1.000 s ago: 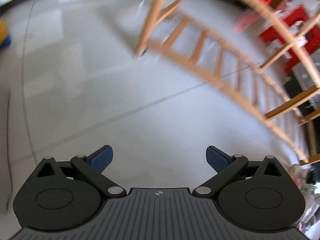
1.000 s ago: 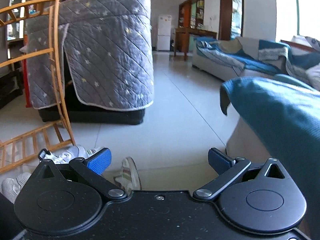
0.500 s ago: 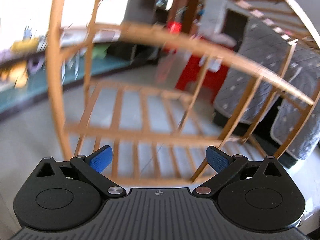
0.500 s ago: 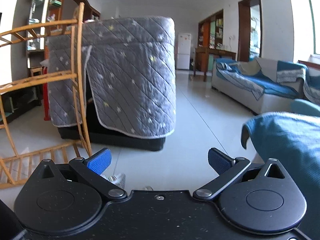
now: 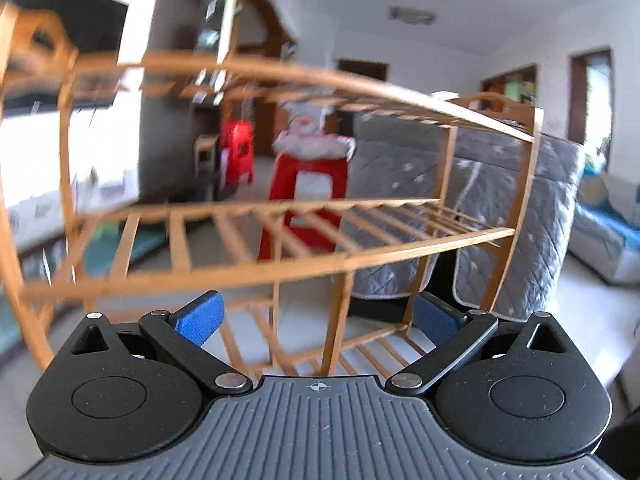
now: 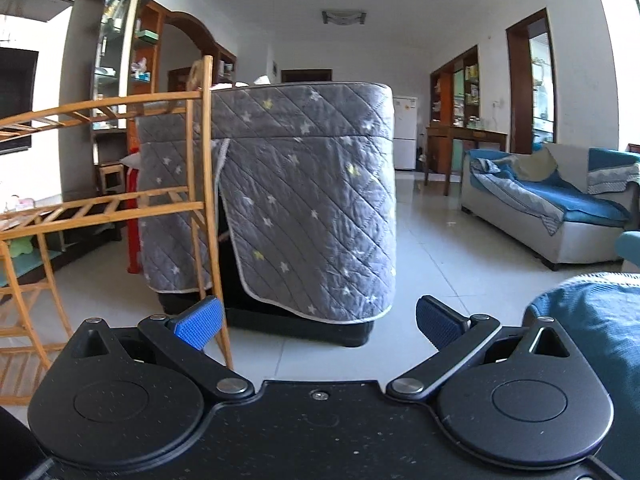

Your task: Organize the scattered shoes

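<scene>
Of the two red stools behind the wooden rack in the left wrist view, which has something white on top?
The nearer red stool, centre frame; the farther red stool to its left is bare.

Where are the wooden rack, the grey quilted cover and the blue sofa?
wooden rack (image 5: 280,268): left wrist view, middle shelf's front rail.
grey quilted cover (image 6: 312,200): right wrist view, front face.
blue sofa (image 6: 560,200): right wrist view, seat cushion.

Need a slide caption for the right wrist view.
Open right tool facing a quilt-covered table, bamboo shoe rack at left, blue sofa at right; no shoes visible.
</scene>
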The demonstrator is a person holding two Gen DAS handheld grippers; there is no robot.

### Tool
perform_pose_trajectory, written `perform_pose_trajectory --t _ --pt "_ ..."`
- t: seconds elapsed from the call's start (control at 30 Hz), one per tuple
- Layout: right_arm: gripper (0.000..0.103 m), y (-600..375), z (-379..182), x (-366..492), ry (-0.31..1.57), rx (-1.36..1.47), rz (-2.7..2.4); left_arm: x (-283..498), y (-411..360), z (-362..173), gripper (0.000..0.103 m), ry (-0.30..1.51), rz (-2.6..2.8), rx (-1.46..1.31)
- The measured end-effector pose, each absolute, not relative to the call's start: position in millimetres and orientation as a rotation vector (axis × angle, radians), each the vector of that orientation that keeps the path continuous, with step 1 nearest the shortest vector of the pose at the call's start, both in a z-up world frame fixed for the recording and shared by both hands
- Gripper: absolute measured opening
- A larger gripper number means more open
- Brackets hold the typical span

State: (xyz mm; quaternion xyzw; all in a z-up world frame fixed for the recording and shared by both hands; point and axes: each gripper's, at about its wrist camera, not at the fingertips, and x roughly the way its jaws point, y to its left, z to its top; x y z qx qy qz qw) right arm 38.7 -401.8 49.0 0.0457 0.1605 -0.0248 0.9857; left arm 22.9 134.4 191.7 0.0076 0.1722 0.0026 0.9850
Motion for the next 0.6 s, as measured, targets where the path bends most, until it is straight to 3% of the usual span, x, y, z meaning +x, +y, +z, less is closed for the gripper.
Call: perform_pose_trajectory --t 0.17,0.33,0.6 --pt "0.103 -404 54 35 0.310 0.136 -0.027 18 111 197 0.102 0.354 -0.055 -0.038" --pt "0.103 -401 55 29 0.310 0.149 -0.023 23 90 189 0.102 0.473 -0.020 -0.146" --pt "0.103 -393 56 15 0.302 0.082 -0.025 15 60 170 0.102 0.532 -0.123 -0.098"
